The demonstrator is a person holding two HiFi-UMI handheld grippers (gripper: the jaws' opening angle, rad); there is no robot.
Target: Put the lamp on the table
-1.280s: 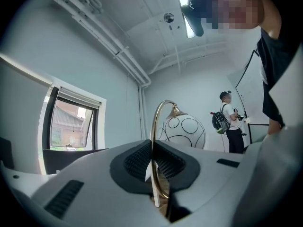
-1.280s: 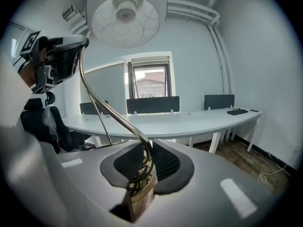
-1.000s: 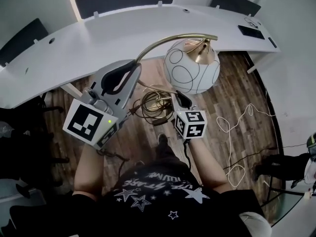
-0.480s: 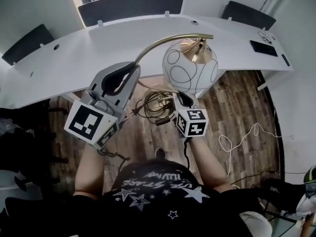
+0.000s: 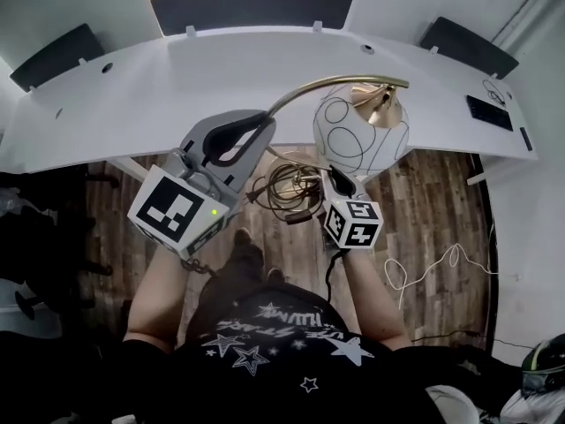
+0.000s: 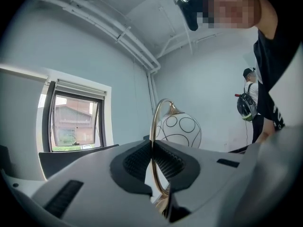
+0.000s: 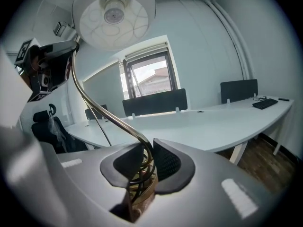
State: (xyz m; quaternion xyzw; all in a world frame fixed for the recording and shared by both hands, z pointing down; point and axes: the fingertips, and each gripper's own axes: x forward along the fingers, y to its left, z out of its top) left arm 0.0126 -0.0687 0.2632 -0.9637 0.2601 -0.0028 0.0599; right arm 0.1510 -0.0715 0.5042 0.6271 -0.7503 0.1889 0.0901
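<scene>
I hold the lamp (image 5: 360,140) over the floor (image 5: 428,193), with the bench (image 5: 177,87) just ahead at 12 o'clock. The left gripper (image 5: 256,129) has its fingers clamped on the gold arc. The right gripper (image 5: 334,182) has its fingers closed on the base stem (cord coiled there), nearer the foot that must land.

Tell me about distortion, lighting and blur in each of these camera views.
Head view: even light, wide-angle bending the table into an arc. Left gripper view: black corners, daylight from the window. Right gripper view: black corners, lamp shade pale against the ceiling.
</scene>
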